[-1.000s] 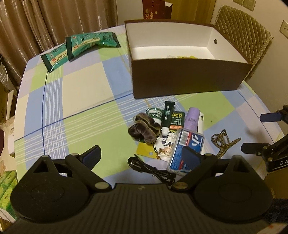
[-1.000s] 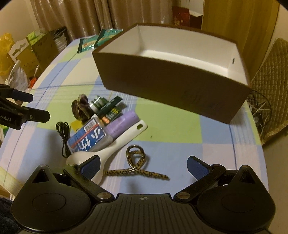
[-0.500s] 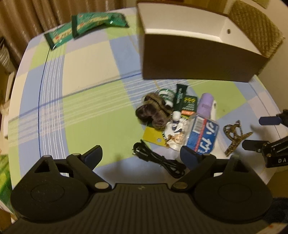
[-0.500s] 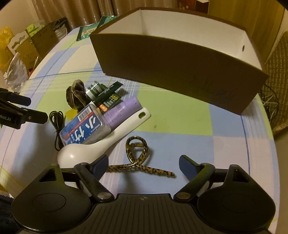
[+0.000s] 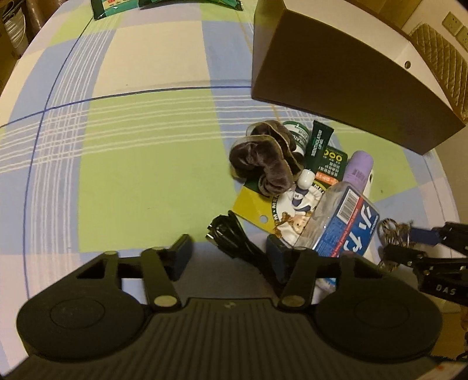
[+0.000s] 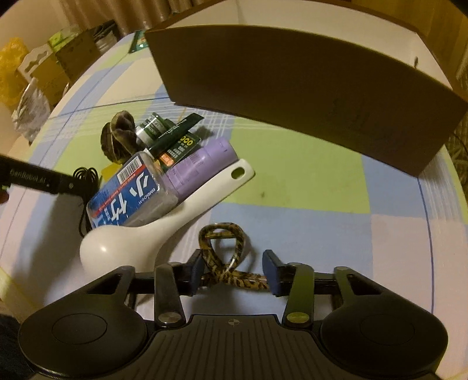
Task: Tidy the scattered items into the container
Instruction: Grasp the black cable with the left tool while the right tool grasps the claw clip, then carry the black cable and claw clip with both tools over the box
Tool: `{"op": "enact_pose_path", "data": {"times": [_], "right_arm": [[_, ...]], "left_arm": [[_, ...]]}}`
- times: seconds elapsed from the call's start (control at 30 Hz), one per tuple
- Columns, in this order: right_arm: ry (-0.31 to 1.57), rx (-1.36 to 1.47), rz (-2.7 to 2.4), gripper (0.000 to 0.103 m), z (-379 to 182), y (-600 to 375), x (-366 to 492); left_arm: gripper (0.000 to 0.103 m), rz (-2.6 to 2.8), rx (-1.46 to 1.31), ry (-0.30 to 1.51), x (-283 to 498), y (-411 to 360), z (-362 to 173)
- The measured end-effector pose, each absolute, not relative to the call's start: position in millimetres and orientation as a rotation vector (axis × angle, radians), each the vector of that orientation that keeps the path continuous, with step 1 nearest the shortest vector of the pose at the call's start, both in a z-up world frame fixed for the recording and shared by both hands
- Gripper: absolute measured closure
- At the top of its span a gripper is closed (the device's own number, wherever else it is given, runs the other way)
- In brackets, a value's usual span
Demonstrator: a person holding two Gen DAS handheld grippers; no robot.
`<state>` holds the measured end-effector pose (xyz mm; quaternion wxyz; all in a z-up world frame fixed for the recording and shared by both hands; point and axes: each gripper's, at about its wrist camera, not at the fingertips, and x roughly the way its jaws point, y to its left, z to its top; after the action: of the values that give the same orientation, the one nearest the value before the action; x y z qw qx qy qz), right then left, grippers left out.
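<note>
A pile of items lies on the checked tablecloth in front of the brown box (image 5: 345, 79) (image 6: 307, 84). My left gripper (image 5: 228, 252) is open, low over the black cable (image 5: 234, 238), whose coil lies between the fingers. My right gripper (image 6: 234, 271) is open with its fingers on either side of the leopard-print hair clip (image 6: 223, 254). It also shows in the left wrist view (image 5: 395, 245). The pile holds a brown scrunchie (image 5: 263, 157), a clear bottle with a blue label (image 6: 131, 195), a purple bottle (image 6: 201, 166), a white spoon (image 6: 163, 231), a dark green tube (image 5: 318, 146) and cards.
Green packets (image 5: 163, 3) lie at the far edge of the table. Boxes and bags (image 6: 26, 81) stand beyond the table's left edge. A quilted chair (image 5: 441, 55) stands behind the box. The table edge runs close on the right.
Both grippers have come down and forward toward the pile. The left now straddles the black cable. The right has narrowed and now brackets the hair clip.
</note>
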<state>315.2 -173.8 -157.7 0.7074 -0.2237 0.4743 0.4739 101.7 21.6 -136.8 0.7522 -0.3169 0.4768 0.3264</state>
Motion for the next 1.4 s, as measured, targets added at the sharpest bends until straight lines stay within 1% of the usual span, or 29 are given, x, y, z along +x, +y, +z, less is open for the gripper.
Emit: {"op": "enact_pose_path", "data": {"times": [0.07, 0.13, 0.2, 0.27, 0.37, 0.4, 0.43, 0.47, 0.5, 0.53, 0.67, 0.73, 0.77, 0.8, 0.83, 0.87, 1.13, 1.4], "right_arm": [[1.039, -0.526, 1.063, 0.073, -157.8, -174.1, 315.1], [1.035, -0.538, 1.063, 0.075, -158.4, -176.6, 318.5], [1.023, -0.550, 1.055, 0.076, -159.1, -180.4, 323.1], [1.014, -0.563, 1.045, 0.076, -159.0, -183.4, 326.6], [1.015, -0.559, 1.037, 0.074, -158.7, -187.1, 331.3], [1.015, -0.556, 1.034, 0.073, -158.2, -187.9, 331.8], [1.015, -0.554, 1.031, 0.068, -157.8, -188.3, 331.7], [1.013, -0.552, 1.025, 0.056, -157.5, -189.0, 331.7], [1.008, -0.549, 1.019, 0.050, -157.2, -189.5, 331.3], [0.999, -0.544, 1.020, 0.048, -156.6, -190.3, 330.7], [0.994, -0.547, 1.025, 0.048, -157.8, -188.2, 330.5], [0.999, -0.551, 1.022, 0.049, -160.0, -187.2, 330.7], [0.998, -0.554, 1.024, 0.054, -160.8, -187.3, 329.9], [0.975, -0.571, 1.026, 0.059, -160.7, -187.1, 327.6], [0.956, -0.590, 1.030, 0.070, -160.7, -186.6, 325.3], [0.946, -0.595, 1.041, 0.077, -160.3, -186.7, 324.1], [0.934, -0.561, 1.033, 0.077, -154.4, -193.1, 323.9], [0.906, -0.445, 1.025, 0.077, -127.4, -203.1, 335.7]], "left_arm": [[0.068, 0.688, -0.694, 1.027, 100.8, 22.2, -137.7], [0.080, 0.654, -0.649, 1.038, 100.3, 21.0, -138.1], [0.084, 0.611, -0.574, 1.051, 98.1, 19.9, -138.5], [0.085, 0.594, -0.481, 1.075, 95.0, 19.3, -139.1], [0.083, 0.562, -0.389, 1.098, 89.6, 17.1, -137.7], [0.074, 0.562, -0.387, 1.096, 87.1, 16.7, -136.9], [0.062, 0.561, -0.392, 1.091, 85.0, 16.1, -136.3], [0.058, 0.565, -0.397, 1.084, 83.0, 14.9, -135.4], [0.055, 0.569, -0.402, 1.083, 81.8, 13.9, -135.7], [0.054, 0.573, -0.409, 1.089, 81.9, 12.8, -137.1], [0.058, 0.593, -0.410, 1.104, 84.3, 8.7, -145.1], [0.065, 0.600, -0.384, 1.104, 86.4, 6.3, -144.9], [0.069, 0.597, -0.377, 1.101, 87.7, 5.5, -144.7], [0.079, 0.595, -0.382, 1.096, 88.5, 5.7, -144.2], [0.085, 0.599, -0.386, 1.094, 89.2, 6.2, -143.8], [0.086, 0.600, -0.390, 1.096, 89.9, 7.1, -143.5], [0.089, 0.603, -0.391, 1.099, 91.7, 4.2, -136.6], [0.089, 0.598, -0.366, 1.033, 90.2, 1.5, -110.8]]}}
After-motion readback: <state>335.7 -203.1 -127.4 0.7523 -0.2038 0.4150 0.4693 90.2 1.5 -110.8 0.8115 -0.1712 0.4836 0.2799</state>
